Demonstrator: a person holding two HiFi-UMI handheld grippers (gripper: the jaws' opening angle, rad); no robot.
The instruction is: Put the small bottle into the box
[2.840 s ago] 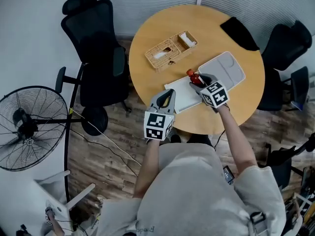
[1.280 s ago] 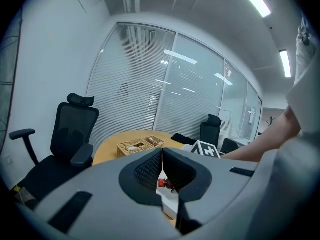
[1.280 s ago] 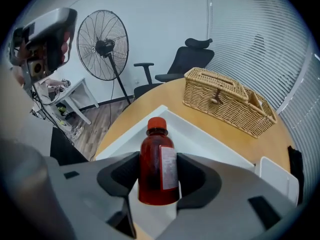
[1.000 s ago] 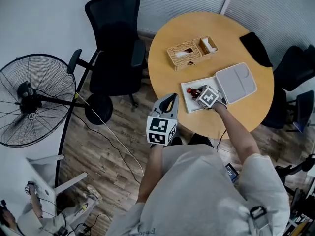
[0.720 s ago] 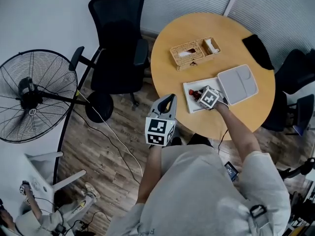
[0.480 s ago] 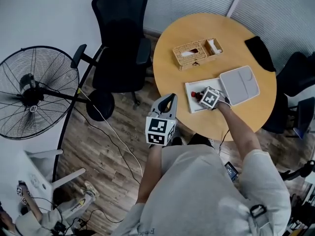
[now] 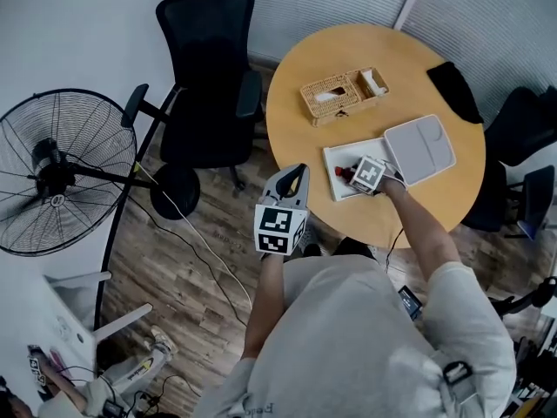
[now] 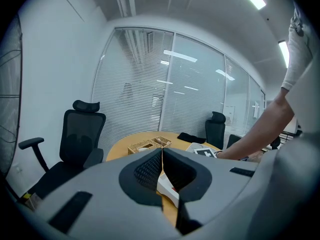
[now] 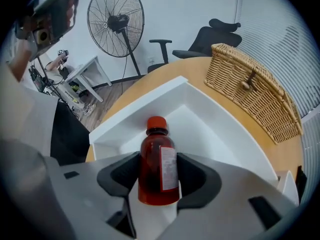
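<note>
A small red bottle (image 9: 158, 166) with a red cap sits between the jaws of my right gripper (image 9: 158, 176), which is shut on its body. The cap points away from the gripper. Bottle and gripper are inside the open white box (image 9: 210, 129), low over its floor. In the head view the bottle (image 7: 345, 171) and right gripper (image 7: 352, 174) are over the box (image 7: 333, 156) near the round table's front. My left gripper (image 7: 292, 181) hangs off the table's near-left edge; it is shut (image 8: 162, 166) on nothing.
The box's grey-white lid (image 7: 419, 149) lies just right of the box. A wicker basket (image 7: 344, 94) stands behind it, and a black cloth (image 7: 451, 81) lies at the table's far right. A black office chair (image 7: 204, 68) and a standing fan (image 7: 52, 172) are to the left.
Since the earliest frame the right gripper has carried the bottle from the box's far edge down into the box. Over the last second it barely moves. The left gripper stays put.
</note>
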